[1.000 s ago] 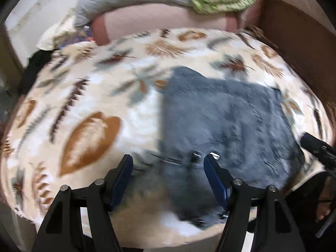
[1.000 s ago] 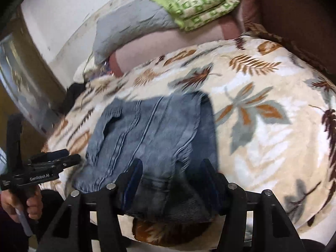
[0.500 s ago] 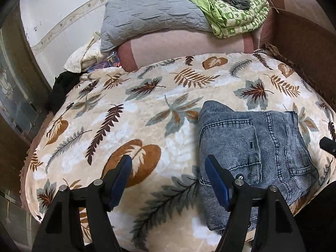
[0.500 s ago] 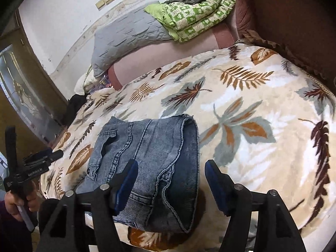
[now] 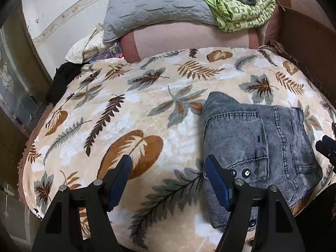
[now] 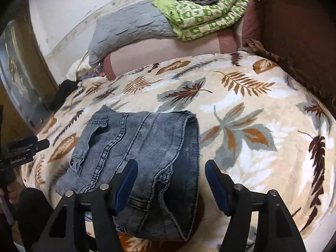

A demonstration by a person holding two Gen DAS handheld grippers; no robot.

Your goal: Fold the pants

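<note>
My left tongs (image 5: 167,180) stand wide apart with nothing between the blue pads; under the gap I see only the leaf-print blanket (image 5: 134,113), and the right-hand pad sits just beside the near left edge of the pants (image 5: 252,138) without, as far as I can tell, pressing on them. My right tongs (image 6: 171,184) are spread too and grip nothing: the left pad hangs over the denim, the right pad over bare blanket, with the folded edge of the pants running between them.

The pants lie on the bed as a compact, roughly square bundle near the edge closest to me, back pocket and seams facing up, one thick rounded fold along the right side in the right wrist view. I judge the folding done or almost done: the layers are stacked, no leg trails out, and both tongs are free of the cloth. What may be left is a little tidying of the near corner, which looks slightly uneven.

Further out, a grey pillow (image 5: 155,6) and a green patterned quilt (image 5: 241,8) rest on the pink bolster at the head of the bed.
</note>
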